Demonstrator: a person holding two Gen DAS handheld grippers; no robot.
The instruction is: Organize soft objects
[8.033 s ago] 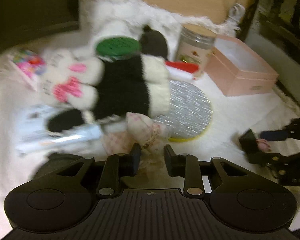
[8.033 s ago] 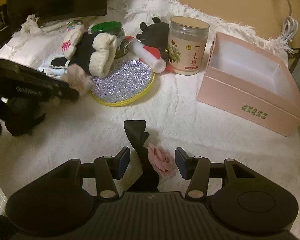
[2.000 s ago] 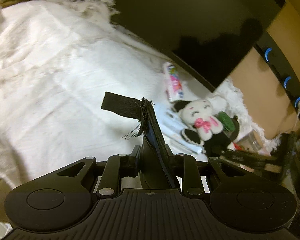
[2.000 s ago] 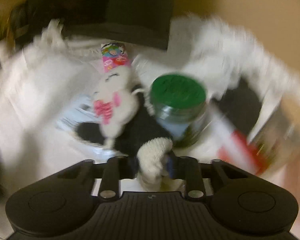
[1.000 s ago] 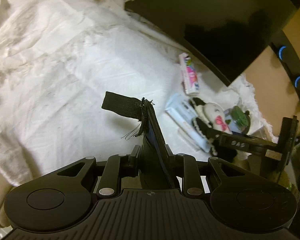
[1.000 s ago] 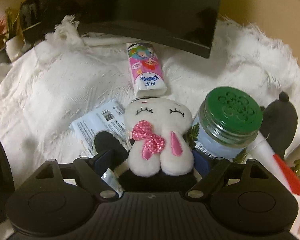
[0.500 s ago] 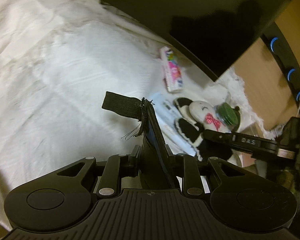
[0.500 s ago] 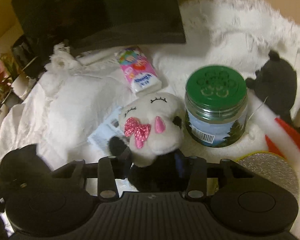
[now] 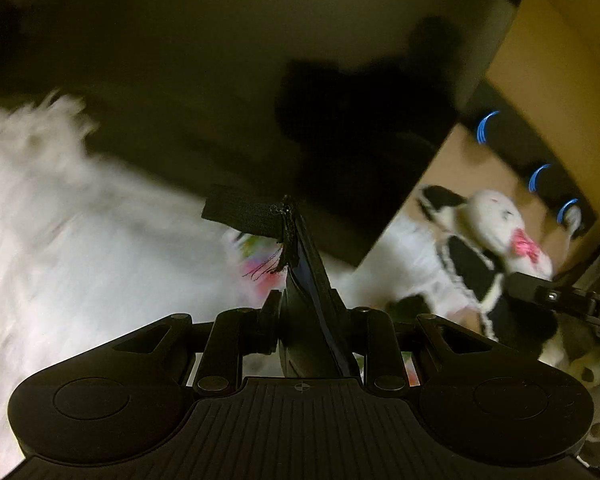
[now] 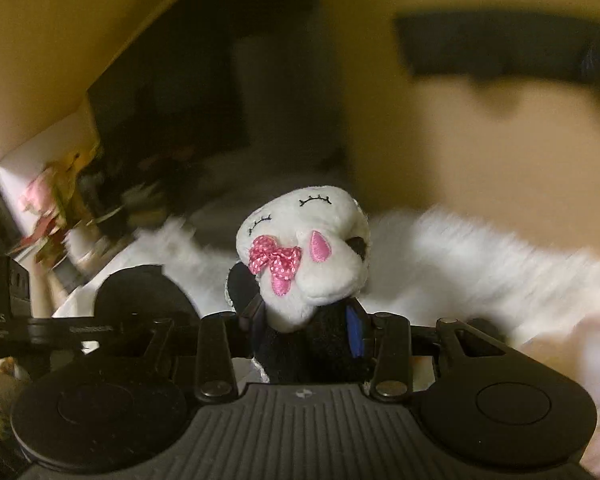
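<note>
My right gripper (image 10: pixel 306 318) is shut on the black body of a black-and-white plush rabbit (image 10: pixel 308 252) with a pink bow and holds it up off the white cloth (image 10: pixel 440 256). The rabbit also shows in the left wrist view (image 9: pixel 488 248), raised at the right, with the right gripper (image 9: pixel 556 300) under it. My left gripper (image 9: pixel 306 312) is shut on a dark soft pouch (image 9: pixel 304 300) with a black strap (image 9: pixel 240 212) and a blue edge, held above the white cloth (image 9: pixel 80 216). Both views are blurred.
A large dark monitor (image 9: pixel 260 80) fills the back. A colourful tissue pack (image 9: pixel 256 264) lies on the cloth behind the pouch. A dark bar with blue ring lights (image 9: pixel 540 176) runs along the wooden wall at right. Flowers (image 10: pixel 48 200) stand at far left.
My right gripper has lifted the plush rabbit off the cloth and tilted upward; the jar and tissue pack have left its view. My left gripper, still holding the pouch, has swung towards the monitor.
</note>
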